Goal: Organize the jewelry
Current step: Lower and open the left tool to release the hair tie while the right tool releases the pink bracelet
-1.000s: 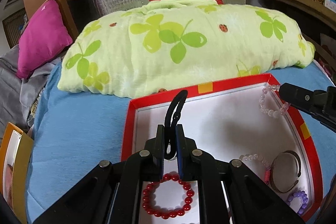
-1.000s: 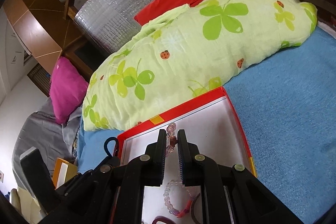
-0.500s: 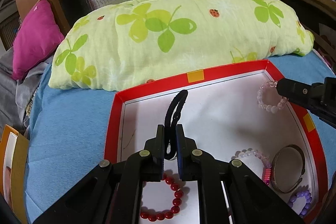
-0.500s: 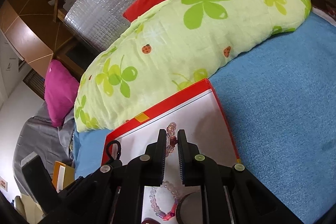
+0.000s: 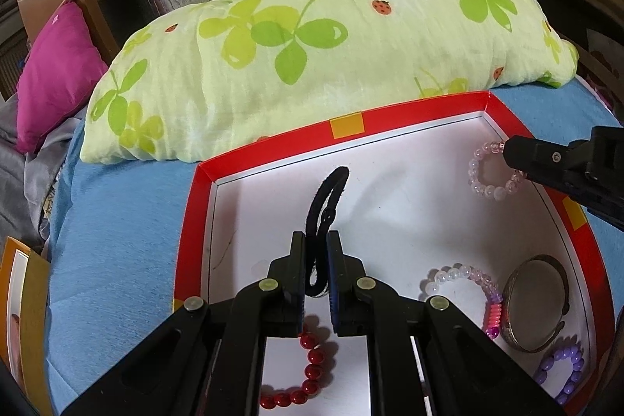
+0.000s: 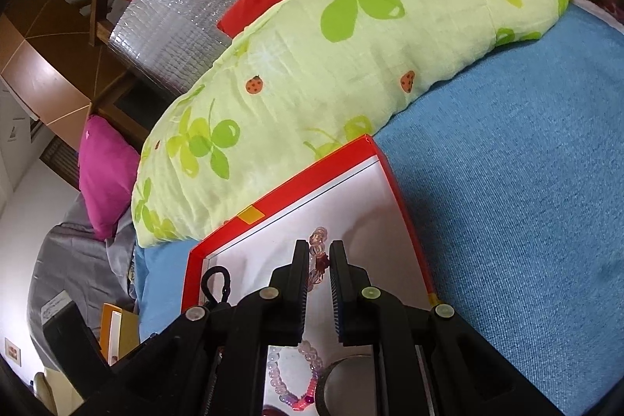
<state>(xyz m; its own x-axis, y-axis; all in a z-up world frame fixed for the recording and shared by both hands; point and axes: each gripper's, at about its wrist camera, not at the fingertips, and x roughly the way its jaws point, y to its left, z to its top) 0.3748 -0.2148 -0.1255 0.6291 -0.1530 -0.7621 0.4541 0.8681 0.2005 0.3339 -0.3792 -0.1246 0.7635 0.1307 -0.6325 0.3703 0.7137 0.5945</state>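
A shallow red-rimmed cardboard tray lay on the blue bed, before a clover-print green pillow; beaded bracelets sat inside.

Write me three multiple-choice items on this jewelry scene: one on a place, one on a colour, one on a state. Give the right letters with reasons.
1. Where does the round red bead bracelet lie?
A. On the blue bedspread
B. Inside the red-rimmed white-floored box
C. On the green clover-print pillow

2. What colour is the elastic hair loop in the left tongs?
A. Black
B. Purple
C. Silver

3. What state are the right tongs in?
A. Wide open, holding nothing
B. Shut on the metal bangle
C. Shut on the pale pink bead bracelet

Answers:
1 B, since the red beads rest on the box's white floor near the left tongs.
2 A, since the loop rising between those fingers is black.
3 C, since pink beads sit pinched between the right fingers, and the left view shows the bracelet hanging from that tip.
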